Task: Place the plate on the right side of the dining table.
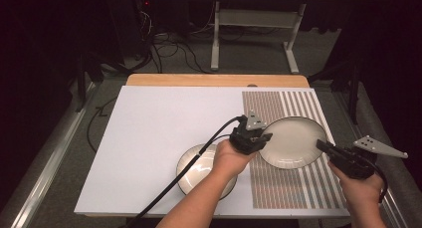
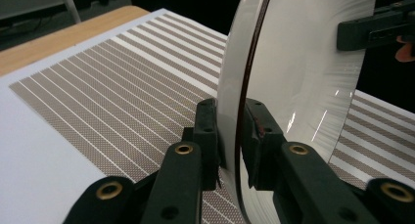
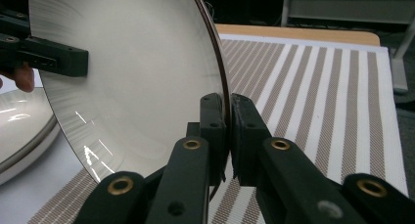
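Plate (image 1: pixel 293 141) held above the striped mat (image 1: pixel 298 185), pinched at opposite rims: left gripper (image 1: pixel 263 137) clamped on the near-left edge, right gripper (image 1: pixel 321 145) clamped on the right edge. Likely stiff, glazed and slick, fairly heavy for thin pads, and breakable if dropped; best gripped well onto the rim, both sides level. Second plate (image 1: pixel 199 166) resting on the white board (image 1: pixel 149 138), just beside. No brand, label or writing legible anywhere.

Second plate (image 1: pixel 206 169) near left; open white mat (image 1: pixel 164 123) beyond.
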